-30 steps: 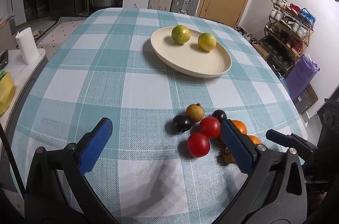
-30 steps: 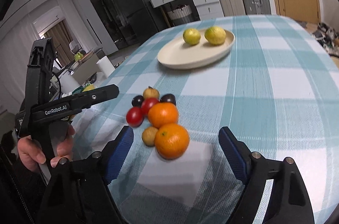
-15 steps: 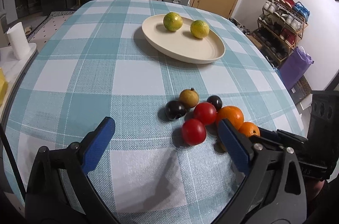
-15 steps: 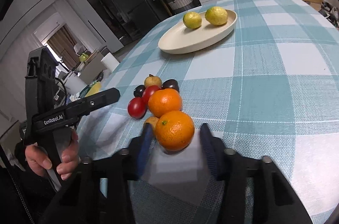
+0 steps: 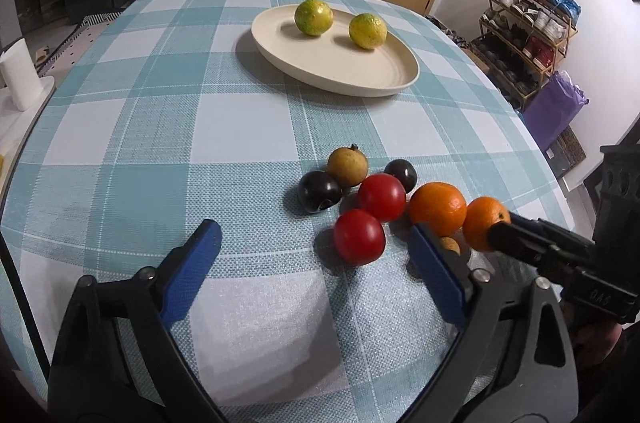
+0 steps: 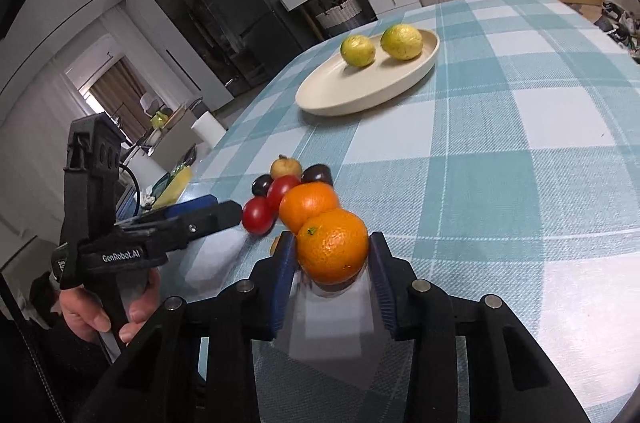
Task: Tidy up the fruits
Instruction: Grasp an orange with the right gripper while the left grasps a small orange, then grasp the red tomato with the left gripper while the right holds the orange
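Observation:
A cream plate (image 5: 360, 87) at the far side holds two green-yellow citrus fruits (image 5: 314, 17). Nearer lies a pile: a brown fruit (image 5: 347, 167), two dark plums (image 5: 319, 191), two red tomatoes (image 5: 381, 197) and two oranges (image 5: 437, 209). My right gripper (image 6: 331, 236) is closing, its blue pads pressing both sides of the nearest orange (image 6: 332, 251), which still rests on the cloth. My left gripper (image 5: 310, 229) is closing but still wide. The front tomato (image 5: 359, 237) lies between its fingers near the right one, untouched.
The table wears a teal checked cloth (image 5: 200, 127). Its right edge (image 5: 552, 183) is close to the pile. A paper roll (image 5: 16, 75) stands off to the left. A shoe rack (image 5: 524, 23) and purple bag (image 5: 552, 111) are beyond the right edge.
The right gripper's jaws have come together onto the nearest orange. The left gripper's jaws have narrowed a little, and it has tipped down toward the pile.

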The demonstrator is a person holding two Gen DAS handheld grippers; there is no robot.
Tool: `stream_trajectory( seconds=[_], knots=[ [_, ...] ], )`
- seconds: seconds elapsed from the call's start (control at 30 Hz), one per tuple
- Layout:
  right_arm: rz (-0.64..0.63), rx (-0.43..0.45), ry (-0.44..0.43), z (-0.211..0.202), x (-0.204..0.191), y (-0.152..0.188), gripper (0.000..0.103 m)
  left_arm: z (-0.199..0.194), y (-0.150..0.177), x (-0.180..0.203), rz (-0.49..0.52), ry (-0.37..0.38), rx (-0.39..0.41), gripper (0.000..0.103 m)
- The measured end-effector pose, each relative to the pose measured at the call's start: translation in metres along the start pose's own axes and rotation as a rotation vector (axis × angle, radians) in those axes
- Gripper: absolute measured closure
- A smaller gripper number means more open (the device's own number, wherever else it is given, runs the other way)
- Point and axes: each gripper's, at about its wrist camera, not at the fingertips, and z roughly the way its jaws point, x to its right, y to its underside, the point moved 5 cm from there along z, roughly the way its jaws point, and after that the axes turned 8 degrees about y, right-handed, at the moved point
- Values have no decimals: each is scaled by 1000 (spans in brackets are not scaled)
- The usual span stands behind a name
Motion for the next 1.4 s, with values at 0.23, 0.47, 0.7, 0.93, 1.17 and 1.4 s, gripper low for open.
stream_trajectory(
  seconds=[0.23,0.47,0.7,0.93,1.17,1.4],
  knots=[
    [5,16,7,-3,4,-3,65,10,2,4,7,32,-34,32],
    [13,14,4,-2,7,-3,65,12,2,11,6,134,-55,73],
    [21,16,5,-3,11,-1,65,11,2,11,-3,167,-58,78],
    [22,26,4,-5,11,-3,65,-4,-3,8,-8,165,-26,78],
    [29,48,7,-8,12,-9,65,-20,-20,3,-28,183,15,78],
    [42,55,9,-4,16,-14,65,-24,-35,-1,-33,189,34,78]
  ],
)
